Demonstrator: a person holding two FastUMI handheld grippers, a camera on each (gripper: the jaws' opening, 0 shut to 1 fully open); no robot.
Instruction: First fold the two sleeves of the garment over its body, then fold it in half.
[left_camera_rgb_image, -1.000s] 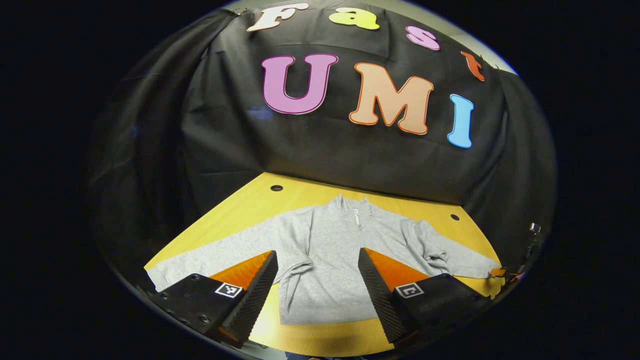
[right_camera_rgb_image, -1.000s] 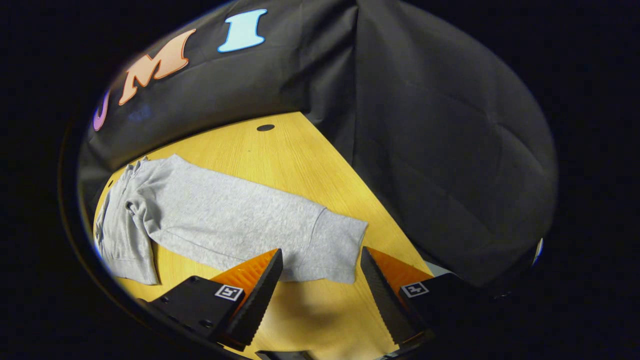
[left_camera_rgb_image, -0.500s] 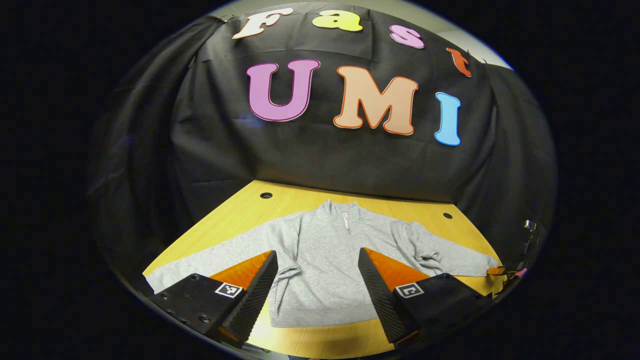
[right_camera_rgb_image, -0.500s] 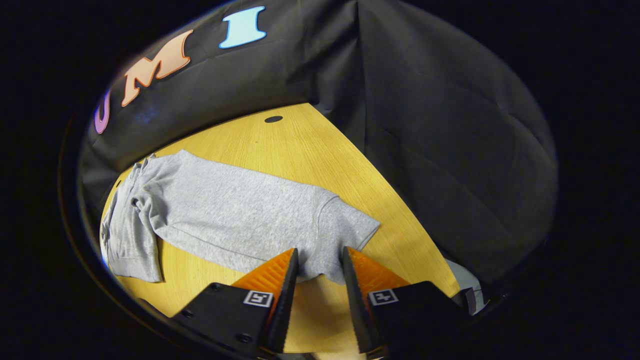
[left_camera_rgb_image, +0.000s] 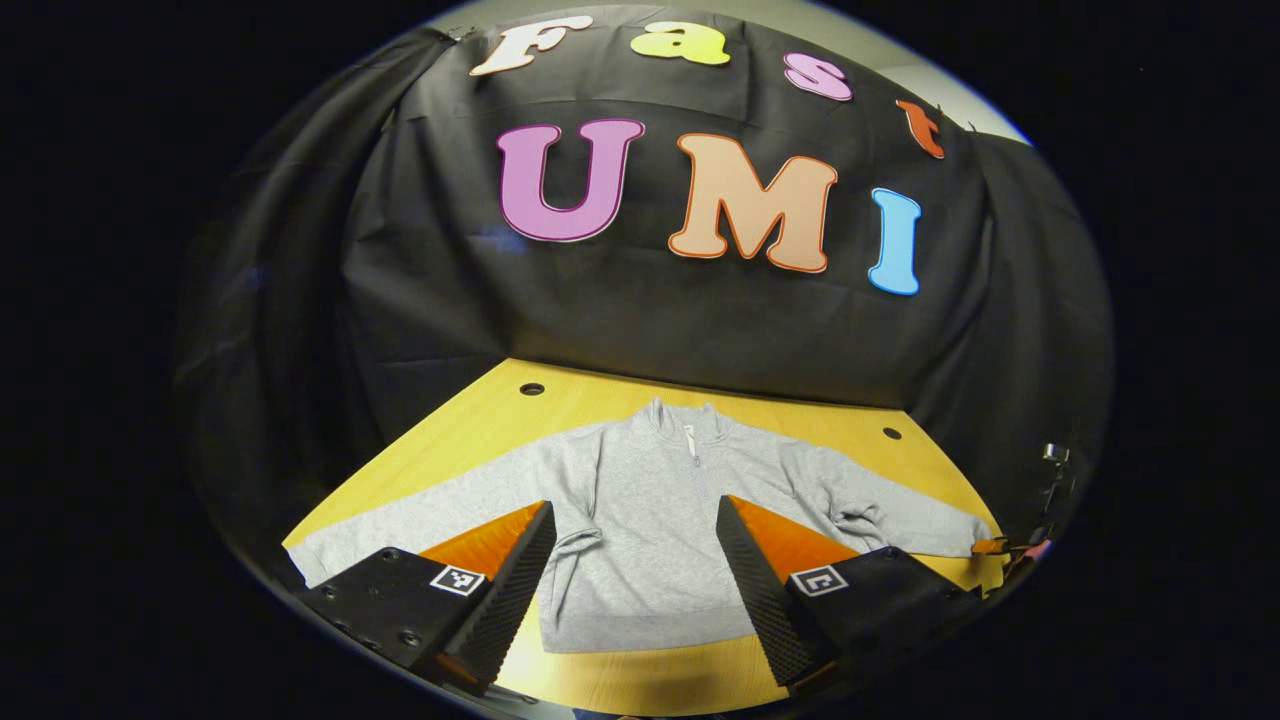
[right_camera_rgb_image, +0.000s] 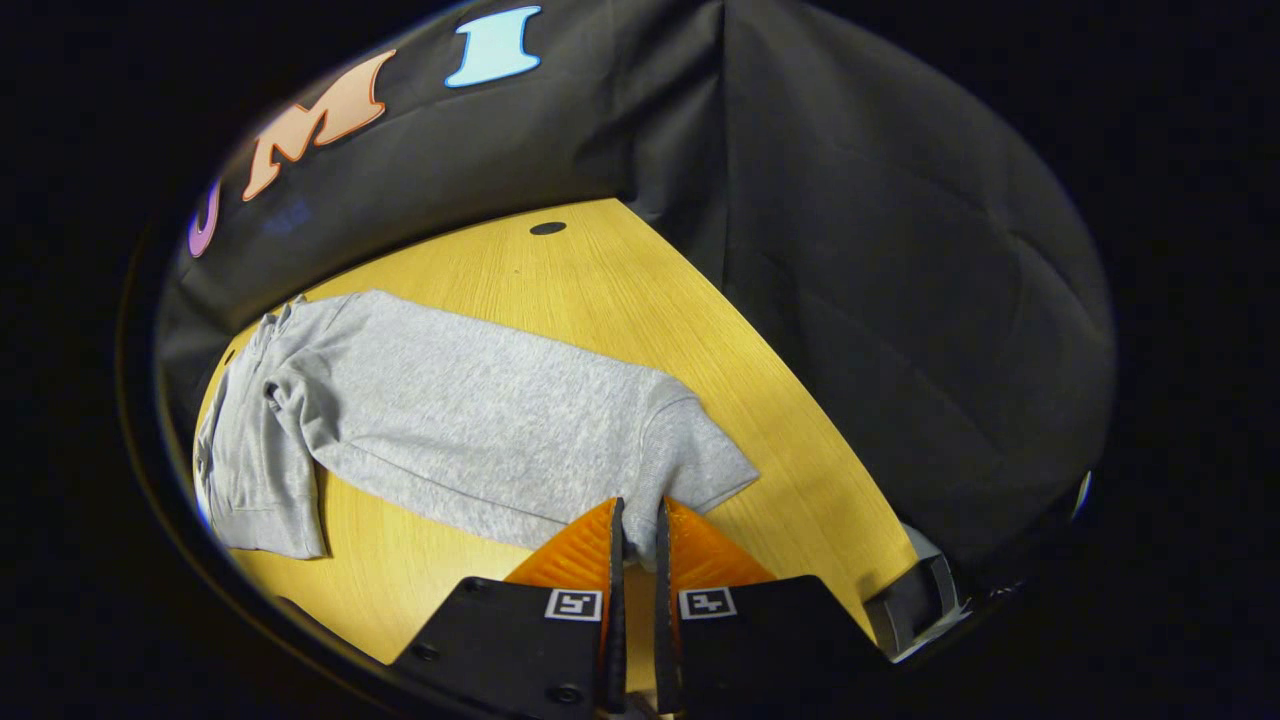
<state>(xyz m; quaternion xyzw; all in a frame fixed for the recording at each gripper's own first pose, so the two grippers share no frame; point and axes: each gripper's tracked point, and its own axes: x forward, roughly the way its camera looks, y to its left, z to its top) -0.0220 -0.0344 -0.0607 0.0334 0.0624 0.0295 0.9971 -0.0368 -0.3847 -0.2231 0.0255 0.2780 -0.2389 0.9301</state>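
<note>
Item: one grey sweatshirt, stand collar with a short zip at the neck, ribbed hem and cuffs, laid flat and face up on my yellow wood table, collar toward the far wall, both sleeves spread out to the sides and neither yet folded over the body. The left sleeve lies straight; the right sleeve has a small bunch of creases near its armpit and ends in a cuff near the table's right edge. Two dark round holes sit in the tabletop near the back corners. Writing: none I can read on the garment; each finger block carries a small square black-and-white marker. My left gripper hangs above the hem, jaws spread wide, grasping nothing. My right gripper is clamped on the cuff, cloth pinched between both fingers. Change from a second ago: the right jaws stood wide apart short of the cuff, half a second ago they were partly narrowed around it, now they are closed on it; the left gripper has hardly shifted.
</note>
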